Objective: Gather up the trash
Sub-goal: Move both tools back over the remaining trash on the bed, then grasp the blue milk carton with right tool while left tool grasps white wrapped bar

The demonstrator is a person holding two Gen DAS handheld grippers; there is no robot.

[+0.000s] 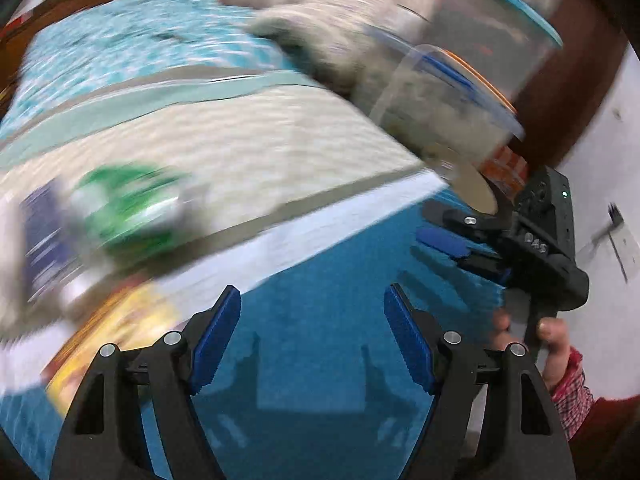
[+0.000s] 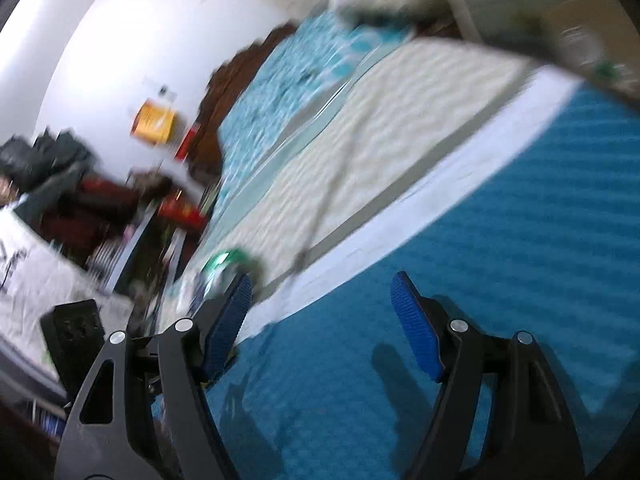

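Note:
Both views are blurred by motion. My left gripper (image 1: 312,320) is open and empty above the blue bedspread (image 1: 320,360). To its left lie a green-and-white wrapper (image 1: 128,204), a purple-and-white packet (image 1: 44,236) and a yellow packet (image 1: 116,332). My right gripper (image 2: 320,308) is open and empty over the same bedspread (image 2: 480,280). The green wrapper (image 2: 224,262) shows just beyond its left finger (image 2: 228,320). The right gripper also shows in the left wrist view (image 1: 448,240), beside a clear plastic container (image 1: 460,92).
The bed has a cream panel (image 1: 240,140) and a turquoise patterned section (image 1: 132,44). A grey cushion (image 1: 332,40) lies at the far end. White wall (image 2: 120,40), dark wooden headboard (image 2: 224,92) and cluttered furniture (image 2: 100,208) stand at the left.

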